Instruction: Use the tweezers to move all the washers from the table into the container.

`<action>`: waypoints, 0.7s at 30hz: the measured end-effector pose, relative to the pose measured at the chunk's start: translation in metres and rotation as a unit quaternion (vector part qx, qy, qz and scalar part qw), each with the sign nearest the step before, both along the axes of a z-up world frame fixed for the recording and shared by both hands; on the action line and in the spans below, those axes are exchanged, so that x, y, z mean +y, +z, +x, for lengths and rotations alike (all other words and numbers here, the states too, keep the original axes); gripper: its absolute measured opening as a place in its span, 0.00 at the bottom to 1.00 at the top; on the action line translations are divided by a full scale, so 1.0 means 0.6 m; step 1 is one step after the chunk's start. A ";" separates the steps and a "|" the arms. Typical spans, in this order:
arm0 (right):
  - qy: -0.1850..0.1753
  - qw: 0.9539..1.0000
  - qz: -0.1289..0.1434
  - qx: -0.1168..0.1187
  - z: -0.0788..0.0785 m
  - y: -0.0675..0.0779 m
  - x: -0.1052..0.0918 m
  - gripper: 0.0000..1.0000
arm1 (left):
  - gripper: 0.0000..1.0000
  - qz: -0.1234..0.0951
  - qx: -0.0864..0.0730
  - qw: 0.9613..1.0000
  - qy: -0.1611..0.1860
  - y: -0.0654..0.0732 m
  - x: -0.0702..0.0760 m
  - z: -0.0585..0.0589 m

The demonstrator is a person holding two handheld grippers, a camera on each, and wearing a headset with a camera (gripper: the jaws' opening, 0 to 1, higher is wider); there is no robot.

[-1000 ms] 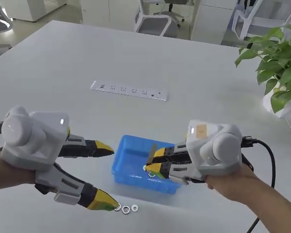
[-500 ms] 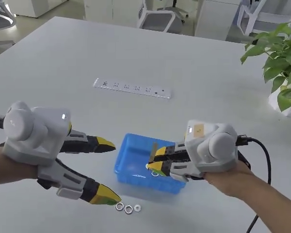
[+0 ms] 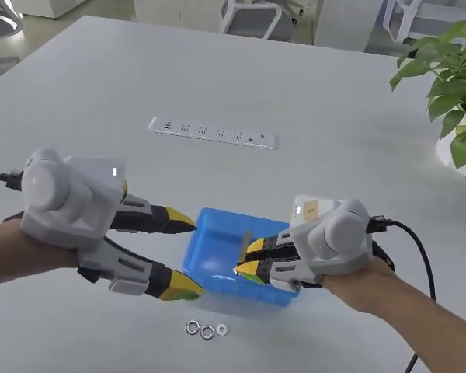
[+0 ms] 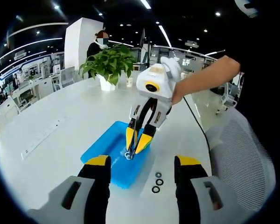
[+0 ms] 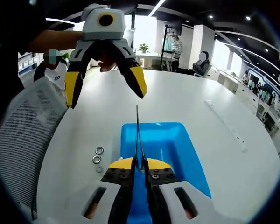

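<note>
White table (image 3: 311, 85), potted plant (image 3: 454, 74), office chairs (image 3: 252, 17), ceiling strip lights (image 5: 159, 6).

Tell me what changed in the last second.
The left gripper, open, drew its lower jaw away from the three washers towards the blue container. The right gripper stayed shut on the tweezers over the container; the washers did not move.

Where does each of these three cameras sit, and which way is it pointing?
Head view: on the person's head, looking down at the container; both forearms show.
Left gripper view: on the left hand-held gripper, facing the right hand-held gripper; its own two jaws show.
Right gripper view: on the right one, facing back at the left; own jaws, tweezers.
Shared: both gripper views show the washers and container.
</note>
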State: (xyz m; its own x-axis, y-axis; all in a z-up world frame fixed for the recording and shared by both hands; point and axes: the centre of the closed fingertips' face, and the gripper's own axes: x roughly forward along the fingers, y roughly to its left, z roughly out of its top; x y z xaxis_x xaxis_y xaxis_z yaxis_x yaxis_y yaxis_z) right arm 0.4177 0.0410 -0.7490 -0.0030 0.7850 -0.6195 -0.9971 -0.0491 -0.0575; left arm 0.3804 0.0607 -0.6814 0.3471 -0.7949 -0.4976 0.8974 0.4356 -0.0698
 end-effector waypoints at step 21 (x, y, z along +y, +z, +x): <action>-0.003 1.000 -0.012 0.020 0.012 -0.027 0.004 0.09 | 0.33 0.014 -0.031 0.999 -0.023 -0.003 -0.021 0.058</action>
State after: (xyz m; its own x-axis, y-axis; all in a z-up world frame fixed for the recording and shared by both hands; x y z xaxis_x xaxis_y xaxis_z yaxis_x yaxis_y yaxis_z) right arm 0.4249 0.0434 -0.7649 -0.0241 0.7695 -0.6382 -0.9989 -0.0449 -0.0164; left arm 0.4154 0.0481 -0.6833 0.3412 -0.7969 -0.4986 0.9186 0.3951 -0.0028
